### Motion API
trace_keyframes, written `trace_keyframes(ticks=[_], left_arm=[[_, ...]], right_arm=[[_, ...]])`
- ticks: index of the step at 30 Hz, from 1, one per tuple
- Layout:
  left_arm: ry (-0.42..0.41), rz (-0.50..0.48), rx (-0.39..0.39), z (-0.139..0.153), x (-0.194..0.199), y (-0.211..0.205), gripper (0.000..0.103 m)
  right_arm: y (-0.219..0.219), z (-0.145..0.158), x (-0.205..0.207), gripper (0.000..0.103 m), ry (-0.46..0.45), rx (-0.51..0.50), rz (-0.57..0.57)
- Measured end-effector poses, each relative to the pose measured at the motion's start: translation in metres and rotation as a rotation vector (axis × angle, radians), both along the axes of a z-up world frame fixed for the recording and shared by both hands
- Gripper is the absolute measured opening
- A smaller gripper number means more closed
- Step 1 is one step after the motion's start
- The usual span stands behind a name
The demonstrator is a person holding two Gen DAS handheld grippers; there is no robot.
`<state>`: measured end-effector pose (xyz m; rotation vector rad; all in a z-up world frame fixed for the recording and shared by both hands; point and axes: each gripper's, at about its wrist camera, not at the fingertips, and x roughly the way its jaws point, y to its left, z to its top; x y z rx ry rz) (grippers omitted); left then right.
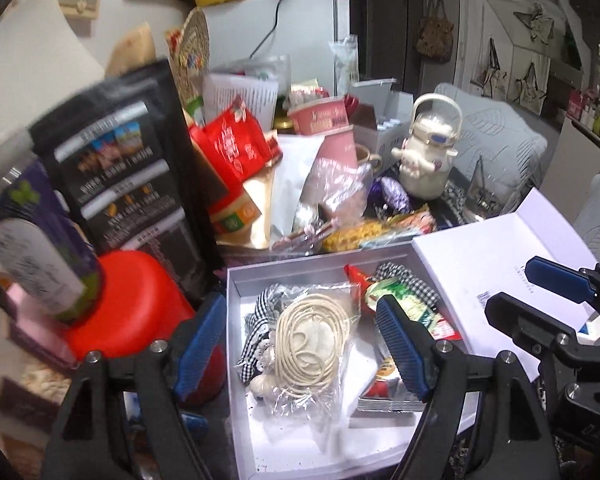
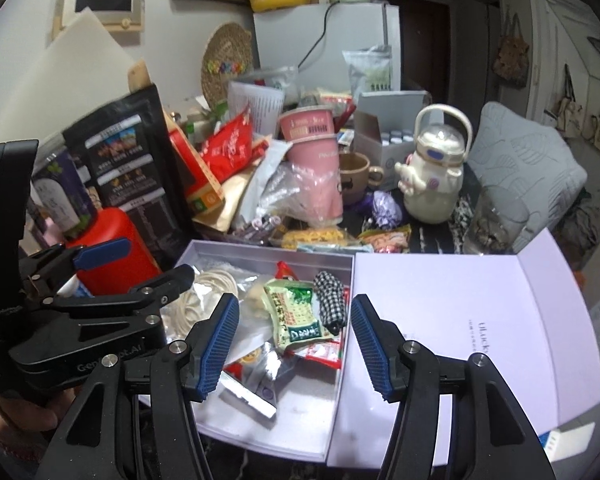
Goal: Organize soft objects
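A white open box (image 1: 236, 280) holds soft items. Among them are a clear bag of cream cord (image 1: 312, 340), black-and-white checked cloth (image 1: 408, 276) and a green snack packet (image 2: 296, 312) lying on red and silver packets. My left gripper (image 1: 300, 344) hovers open above the cord bag, with nothing pressed between its blue pads. Above the green packet and a second fold of checked cloth (image 2: 330, 300), my right gripper (image 2: 296, 344) also stands open and touches neither. In the other wrist's view, the right gripper (image 1: 536, 296) shows over the lid and the left gripper (image 2: 140, 268) by the box's left wall.
The box's white lid (image 2: 460, 320) lies flat to the right. A red container (image 1: 132, 304) and a black pouch (image 1: 132, 168) crowd the left. Behind the box are packets, pink cups (image 2: 312, 136), a white character bottle (image 2: 436, 168), a glass (image 2: 496, 220) and a grey cushion (image 2: 528, 160).
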<state>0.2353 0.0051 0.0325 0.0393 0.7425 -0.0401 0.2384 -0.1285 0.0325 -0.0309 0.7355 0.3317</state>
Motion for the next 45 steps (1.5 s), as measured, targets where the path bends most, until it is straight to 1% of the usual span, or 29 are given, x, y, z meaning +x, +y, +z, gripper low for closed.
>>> trace_keyframes(ticks=[6,11,16,17,19,21,23,27,33,38,42,45], left_arm=[[-0.071,-0.006,-0.012,0.031,-0.030,-0.004,0.077],[-0.123,-0.022,-0.025,0.051,-0.062,-0.007,0.077],[-0.163,-0.035,-0.034,0.068,-0.093,-0.007,0.078],[-0.171,-0.039,-0.032,0.072,-0.100,-0.007,0.079],[-0.187,-0.045,-0.031,0.077,-0.112,-0.008,0.086],[-0.198,-0.044,-0.033,0.082,-0.125,-0.007,0.093],[-0.212,-0.045,-0.032,0.085,-0.136,-0.005,0.093],[-0.229,-0.056,-0.039,0.089,-0.159,0.000,0.094],[-0.252,-0.053,-0.047,0.088,-0.194,0.009,0.096],[-0.253,-0.050,-0.062,0.079,-0.219,0.017,0.096],[-0.264,-0.054,-0.047,0.071,-0.238,0.018,0.096],[-0.251,-0.059,-0.041,0.063,-0.248,0.019,0.096]], right_arm=[[-0.010,0.029,-0.030,0.058,-0.074,0.008,-0.011],[-0.018,0.051,-0.062,0.059,-0.140,0.011,-0.020],[-0.026,0.068,-0.097,0.066,-0.203,0.011,-0.034],[-0.027,0.070,-0.102,0.066,-0.212,0.012,-0.036],[-0.030,0.075,-0.115,0.071,-0.229,0.011,-0.044],[-0.031,0.079,-0.129,0.074,-0.249,0.008,-0.052],[-0.032,0.083,-0.143,0.076,-0.271,0.006,-0.058],[-0.032,0.087,-0.167,0.086,-0.301,0.005,-0.070],[-0.028,0.089,-0.202,0.092,-0.339,-0.003,-0.083],[-0.021,0.082,-0.230,0.093,-0.345,0.010,-0.084],[-0.017,0.074,-0.244,0.093,-0.332,0.015,-0.093],[-0.015,0.066,-0.254,0.093,-0.321,0.020,-0.097]])
